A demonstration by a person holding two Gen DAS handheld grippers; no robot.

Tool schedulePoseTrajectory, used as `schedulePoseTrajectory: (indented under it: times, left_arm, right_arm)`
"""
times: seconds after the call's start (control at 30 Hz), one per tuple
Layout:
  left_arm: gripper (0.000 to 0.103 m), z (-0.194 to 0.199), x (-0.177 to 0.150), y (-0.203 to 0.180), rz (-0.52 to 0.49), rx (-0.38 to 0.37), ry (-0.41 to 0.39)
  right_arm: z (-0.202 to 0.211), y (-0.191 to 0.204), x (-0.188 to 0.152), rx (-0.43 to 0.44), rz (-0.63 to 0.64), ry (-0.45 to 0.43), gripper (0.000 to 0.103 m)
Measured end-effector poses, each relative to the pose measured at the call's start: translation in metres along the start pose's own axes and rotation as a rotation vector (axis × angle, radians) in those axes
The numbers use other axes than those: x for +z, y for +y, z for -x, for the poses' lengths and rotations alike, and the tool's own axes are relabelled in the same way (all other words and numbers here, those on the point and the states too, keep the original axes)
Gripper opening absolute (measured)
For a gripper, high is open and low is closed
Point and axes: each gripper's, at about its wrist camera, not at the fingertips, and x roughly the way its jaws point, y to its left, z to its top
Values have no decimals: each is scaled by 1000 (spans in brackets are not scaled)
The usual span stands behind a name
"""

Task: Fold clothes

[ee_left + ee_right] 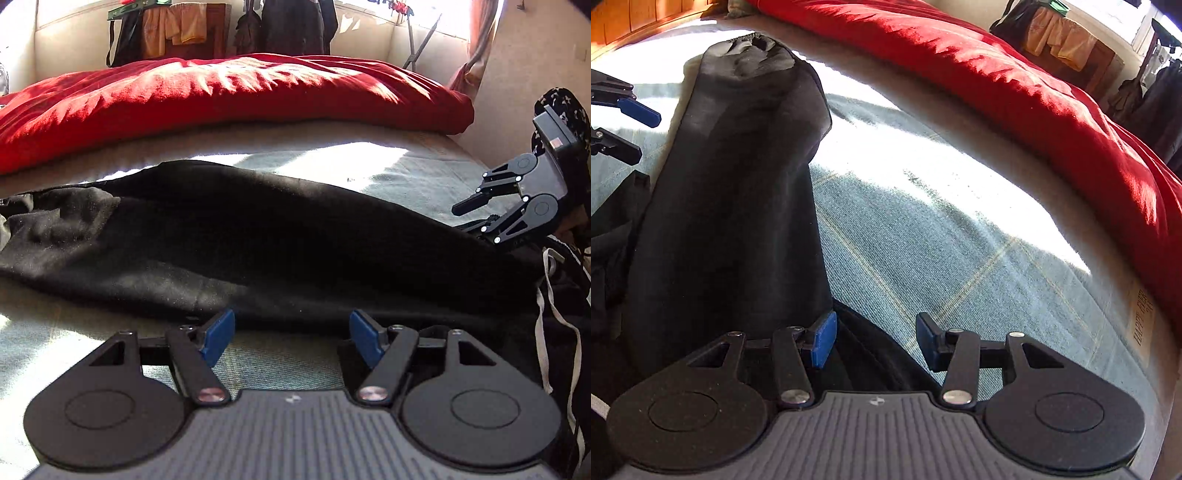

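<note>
Sunlit bed point(960, 240) bears black trousers point(258, 240) beside red duvet point(221, 96); both claws, left point(291, 338) and right point(875, 339), gape empty.

Only readable txt: a pale label point(1142, 320) on the bed's edge, far right of the right claw point(877, 341), below the red duvet point(1052, 103). Reads approx "HAPPY EVER…", rest too blurred. Left wrist view: no legible txt.
</note>
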Motion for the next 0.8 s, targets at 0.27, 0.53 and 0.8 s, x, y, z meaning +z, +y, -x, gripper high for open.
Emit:
schedulePoseTrajectory:
  times: [0.27, 0.53, 0.8]
  left_arm:
    - [72, -11, -3, 2, -10, 19, 33]
    - [73, -18, -7, 0, -37, 32, 51]
    - [73, -9, 0, -6, -53, 19, 18]
  right_arm:
    - [-14, -24, -18, 143, -97, 5, 55]
    - [10, -2, -17, 29, -44, 9, 10]
    - [33, -31, -9, -267, -117, -51, 9]
